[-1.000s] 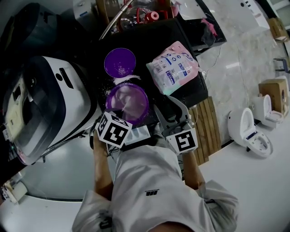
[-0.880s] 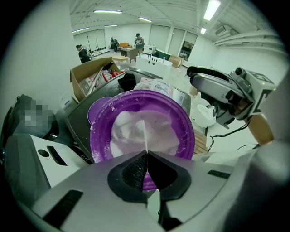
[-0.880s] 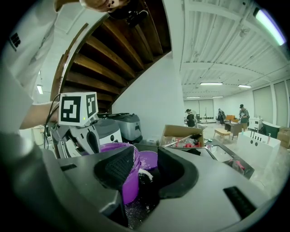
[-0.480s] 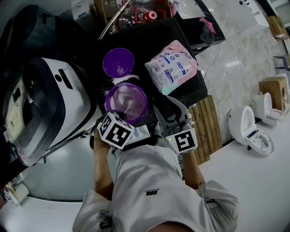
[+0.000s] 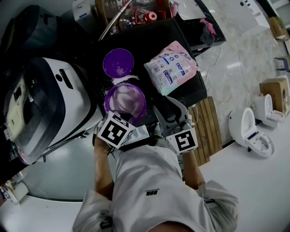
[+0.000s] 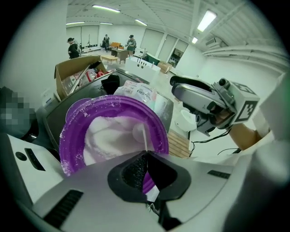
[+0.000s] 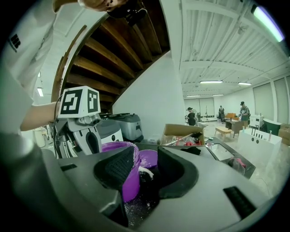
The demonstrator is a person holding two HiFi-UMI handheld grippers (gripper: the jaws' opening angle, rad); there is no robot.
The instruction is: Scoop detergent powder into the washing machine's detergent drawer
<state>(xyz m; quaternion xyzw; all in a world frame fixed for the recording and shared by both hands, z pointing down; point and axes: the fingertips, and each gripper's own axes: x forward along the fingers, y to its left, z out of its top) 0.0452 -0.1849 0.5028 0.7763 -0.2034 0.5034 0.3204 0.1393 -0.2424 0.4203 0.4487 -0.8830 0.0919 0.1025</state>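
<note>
A purple tub (image 5: 131,93) of white detergent powder (image 6: 106,136) stands on the black table (image 5: 154,38), next to the washing machine (image 5: 45,104). My left gripper (image 5: 124,116) reaches over the tub's near rim. In the left gripper view it (image 6: 146,153) is shut on the thin handle of a white scoop (image 6: 141,133), whose bowl lies in the powder. My right gripper (image 5: 169,111) hovers open just right of the tub, apart from it. In the right gripper view the tub (image 7: 128,179) shows behind the left pad of that gripper (image 7: 145,171).
The tub's purple lid (image 5: 118,62) lies flat behind it, with spilled powder (image 5: 121,80) between them. A pink and white detergent bag (image 5: 171,67) lies at the table's right. A cardboard box (image 5: 136,9) of clutter stands at the back. A wooden slat panel (image 5: 206,127) sits right of me.
My left gripper has shifted slightly over the tub's near rim and now hides more of the scoop. The right gripper has stayed where it was.
</note>
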